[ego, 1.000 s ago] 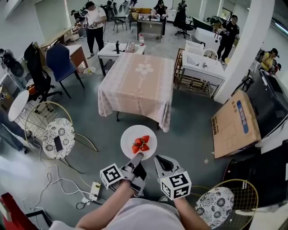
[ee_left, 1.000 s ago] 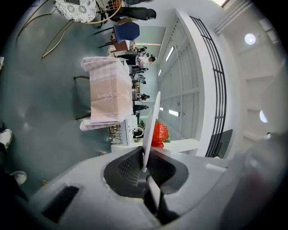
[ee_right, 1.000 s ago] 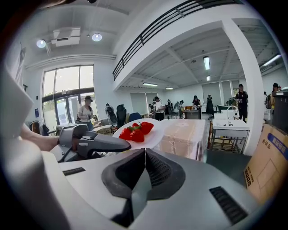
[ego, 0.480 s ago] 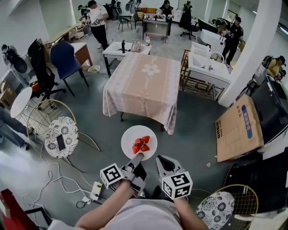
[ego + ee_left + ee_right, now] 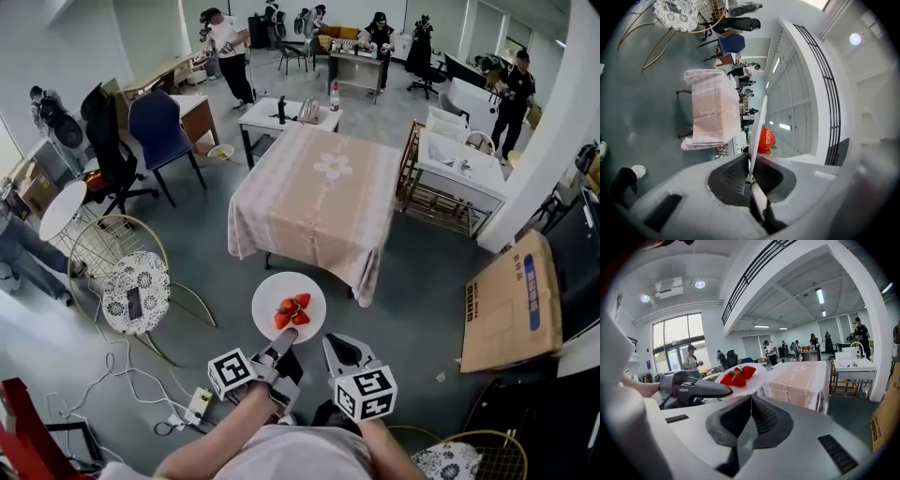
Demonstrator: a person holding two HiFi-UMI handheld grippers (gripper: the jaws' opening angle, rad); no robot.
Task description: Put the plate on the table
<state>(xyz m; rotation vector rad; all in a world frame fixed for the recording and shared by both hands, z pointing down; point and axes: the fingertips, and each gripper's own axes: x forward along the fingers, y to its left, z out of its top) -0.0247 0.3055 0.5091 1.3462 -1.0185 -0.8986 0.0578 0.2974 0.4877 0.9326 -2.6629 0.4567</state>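
Right, biggest thing first: the grey floor (image 5: 412, 281) spreads out under me, and ahead stands the table (image 5: 314, 202), draped in a pale pink cloth with a flower motif in the middle. Off to my right a large flat cardboard box (image 5: 514, 302) leans near a white pillar. To my left there is a blue chair (image 5: 159, 127) beside a desk, and nearer me a round patterned seat (image 5: 141, 277) with a phone (image 5: 134, 302) lying on it.

Now the plate (image 5: 277, 289) – white, round, up in the air above the floor, just short of the table's near edge and not on it yet. It sits level from above. My left gripper (image 5: 285, 336) has it by the near rim: in the left gripper view the thin white edge runs straight down between the two ribbed pads, which are clenched tight on it.

My right gripper (image 5: 335, 349) hangs just beside the left one, a little lower, touching nothing. In the right gripper view its jaws are pressed together with nothing between them – the plate shows beyond, off to that view's left.

Smallest of all, a little cluster of red strawberries (image 5: 292, 311) rests on the plate, towards the side nearest me, green tops showing.
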